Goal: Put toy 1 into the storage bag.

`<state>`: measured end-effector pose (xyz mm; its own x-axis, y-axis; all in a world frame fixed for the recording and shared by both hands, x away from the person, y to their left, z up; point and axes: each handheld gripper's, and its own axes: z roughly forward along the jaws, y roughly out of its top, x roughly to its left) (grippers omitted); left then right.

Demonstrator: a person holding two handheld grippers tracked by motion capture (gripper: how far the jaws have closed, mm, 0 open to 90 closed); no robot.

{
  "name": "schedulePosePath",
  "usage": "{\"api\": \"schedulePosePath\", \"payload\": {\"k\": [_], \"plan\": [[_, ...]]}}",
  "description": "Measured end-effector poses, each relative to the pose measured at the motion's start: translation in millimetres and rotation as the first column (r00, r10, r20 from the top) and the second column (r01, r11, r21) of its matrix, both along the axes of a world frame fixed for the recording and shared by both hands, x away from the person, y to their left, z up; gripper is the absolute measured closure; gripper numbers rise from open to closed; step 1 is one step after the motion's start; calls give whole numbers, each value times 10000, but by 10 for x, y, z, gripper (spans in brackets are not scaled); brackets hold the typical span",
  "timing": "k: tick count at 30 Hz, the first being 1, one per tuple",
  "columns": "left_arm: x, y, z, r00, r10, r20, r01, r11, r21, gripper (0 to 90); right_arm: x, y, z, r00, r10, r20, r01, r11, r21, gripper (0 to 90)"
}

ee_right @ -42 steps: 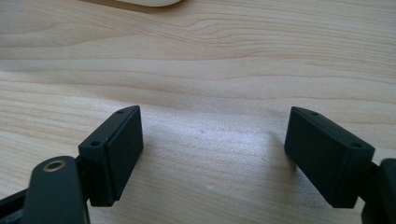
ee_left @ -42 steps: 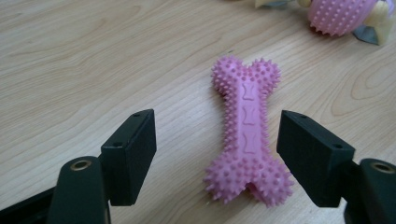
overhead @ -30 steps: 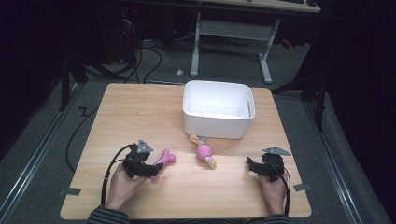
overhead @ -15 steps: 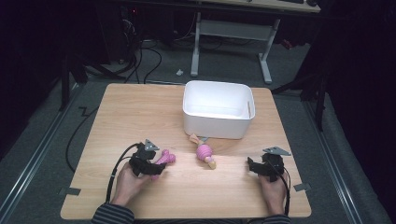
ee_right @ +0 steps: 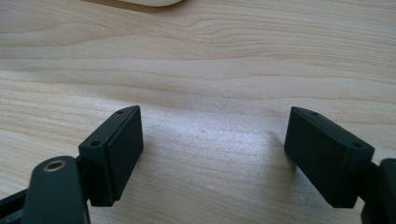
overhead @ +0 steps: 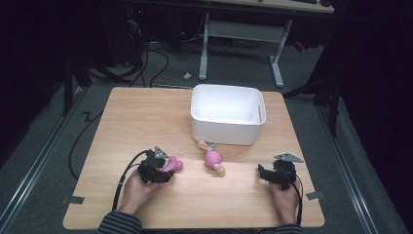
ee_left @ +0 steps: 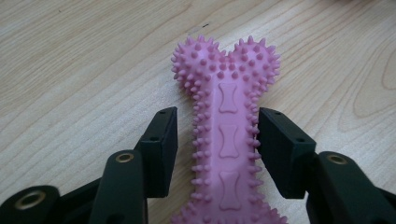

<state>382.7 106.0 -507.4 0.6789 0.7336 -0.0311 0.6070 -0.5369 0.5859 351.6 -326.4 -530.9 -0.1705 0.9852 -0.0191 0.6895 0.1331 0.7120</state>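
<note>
two black jaws of the left gripper have just been closing around the pink spiked bone toy (a thin gap shows on one side), which lies on the counter at seven o'clock from the white bin. right gripper spread wide, empty.

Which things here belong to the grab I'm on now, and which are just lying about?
In the job:
- pink spiky bone toy, lying between the closing jaws of the left tongs; a slim gap shows at the left pad, so no firm grip yet
- left tongs

Lying about:
- small doll in pink on the table
- white tub
- right tongs, open over bare wood
</note>
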Motion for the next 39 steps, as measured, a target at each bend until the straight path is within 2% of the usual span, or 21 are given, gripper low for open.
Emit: {"api": "schedulePosePath", "payload": {"k": [8, 17, 25, 28, 33, 39], "plan": [[3, -10, -14, 9999, -141, -90, 140, 9999, -71, 556, 0, 0, 0, 10000, 0, 1, 0, 10000, 0, 195], [-22, -20, 0, 9995, -293, 75, 293, 9995, 74, 586, 0, 0, 0, 10000, 1, 1, -1, 10000, 0, 195], [-46, 23, 73, 9996, -250, 97, 253, 9994, -219, 590, 0, 0, 0, 10000, 2, -1, -2, 10000, 2, 195], [-61, 29, 160, 9999, -103, 20, 104, 9995, -299, 590, 0, 0, 0, 10000, 15, 1, -15, 10000, -2, 196], [-126, 17, 376, 9994, -272, 205, 277, 9992, -276, 591, 0, 1, 0, 10000, 44, 10, -44, 10000, -9, 196], [-119, 19, 523, 9993, -282, 239, 292, 9986, -437, 592, 0, 2, 0, 10000, 51, 11, -51, 10000, -13, 196]]}}
